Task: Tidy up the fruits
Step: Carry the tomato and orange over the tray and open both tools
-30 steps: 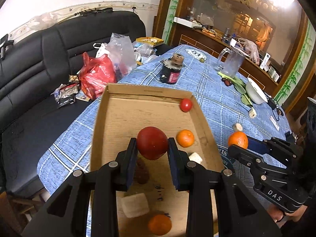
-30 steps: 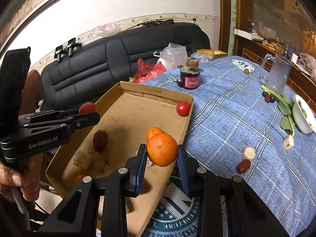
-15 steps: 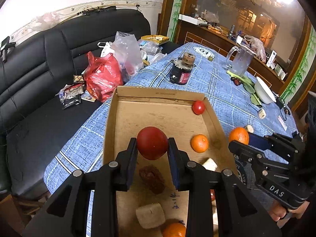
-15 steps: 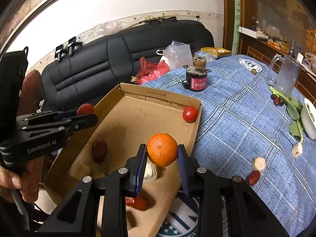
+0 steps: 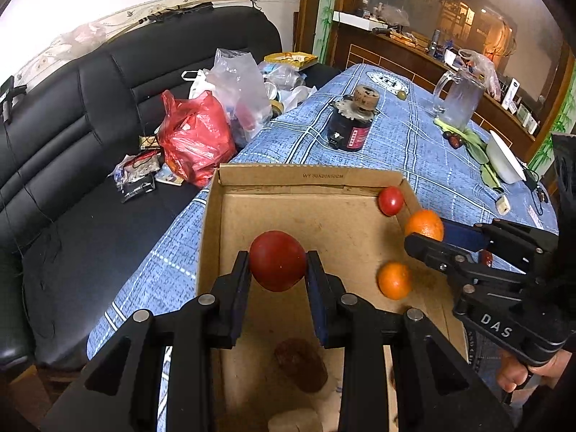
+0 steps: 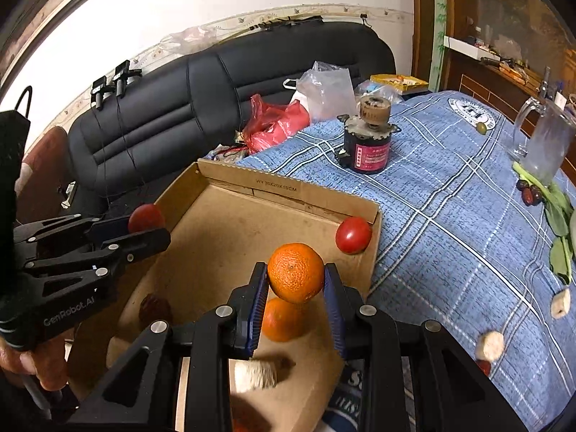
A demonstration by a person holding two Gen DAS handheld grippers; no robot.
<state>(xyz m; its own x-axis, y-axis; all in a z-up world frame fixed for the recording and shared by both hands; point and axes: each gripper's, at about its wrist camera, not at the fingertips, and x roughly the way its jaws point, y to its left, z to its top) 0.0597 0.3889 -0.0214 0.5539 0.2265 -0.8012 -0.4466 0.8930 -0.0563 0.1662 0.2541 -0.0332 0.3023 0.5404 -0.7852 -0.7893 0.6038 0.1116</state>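
Observation:
My left gripper (image 5: 278,270) is shut on a large red tomato (image 5: 277,260) and holds it above the cardboard box (image 5: 302,180). My right gripper (image 6: 296,280) is shut on an orange (image 6: 296,272) and holds it above the box's right side (image 6: 372,248). In the box lie a small red tomato (image 5: 390,200), a second orange (image 5: 394,280), a dark brown fruit (image 5: 300,363) and a pale chunk (image 6: 255,372). From the left wrist view the right gripper (image 5: 424,237) shows at the box's right wall. From the right wrist view the left gripper (image 6: 144,226) shows over the left wall.
The box sits on a blue checked tablecloth (image 6: 450,216). On the cloth stand a black cylinder with a cork top (image 6: 370,144) and a glass mug (image 6: 543,144); dates, green leaves (image 6: 558,216) and pale chunks (image 6: 489,345) lie there too. A black sofa (image 5: 72,144) with plastic bags (image 5: 194,140) is left.
Both grippers have moved forward over the box with their fruits still held. The right gripper's orange has come from the box's near right corner to above its right side.

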